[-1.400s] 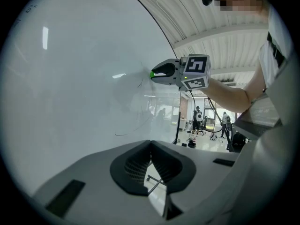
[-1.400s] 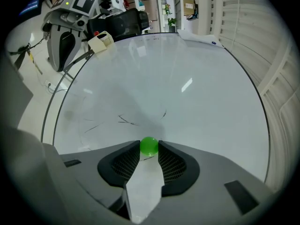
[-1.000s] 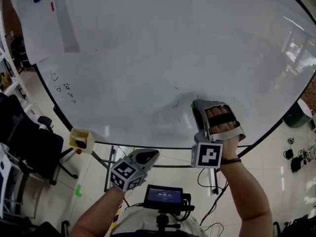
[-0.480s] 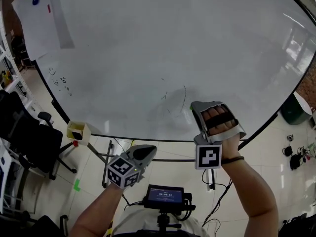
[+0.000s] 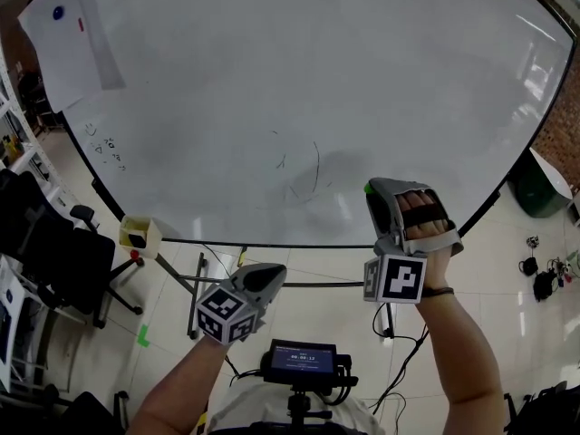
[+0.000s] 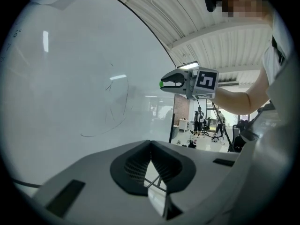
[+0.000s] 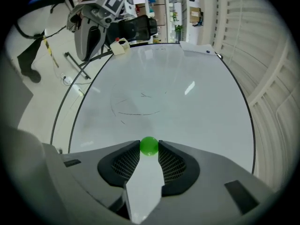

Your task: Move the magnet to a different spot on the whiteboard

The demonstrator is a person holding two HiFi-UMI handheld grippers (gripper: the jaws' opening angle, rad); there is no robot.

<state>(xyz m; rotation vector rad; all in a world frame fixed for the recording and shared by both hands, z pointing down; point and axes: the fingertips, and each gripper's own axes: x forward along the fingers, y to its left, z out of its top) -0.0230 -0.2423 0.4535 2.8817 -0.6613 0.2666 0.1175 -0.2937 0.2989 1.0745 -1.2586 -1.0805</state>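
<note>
Right gripper (image 5: 372, 190) has shifted rightward along the lower part of the whiteboard (image 5: 317, 71), away from the pen scribbles (image 5: 304, 172) it sat beside a second ago; the green magnet (image 5: 369, 188) goes with it.

Head view: magnet at the right gripper's tip, close to the board near its bottom edge; contact with the surface not discernible. Left gripper (image 5: 272, 275) held below the board's edge, clear of it. Paper sheet (image 5: 72, 53) with a blue magnet (image 5: 58, 12) at the board's upper left.

Left gripper view: jaws pressed together, nothing between them.

Right gripper view: jaws clamped on the round green magnet, one pad on each side. Scribbles lie farther up the board.
</note>
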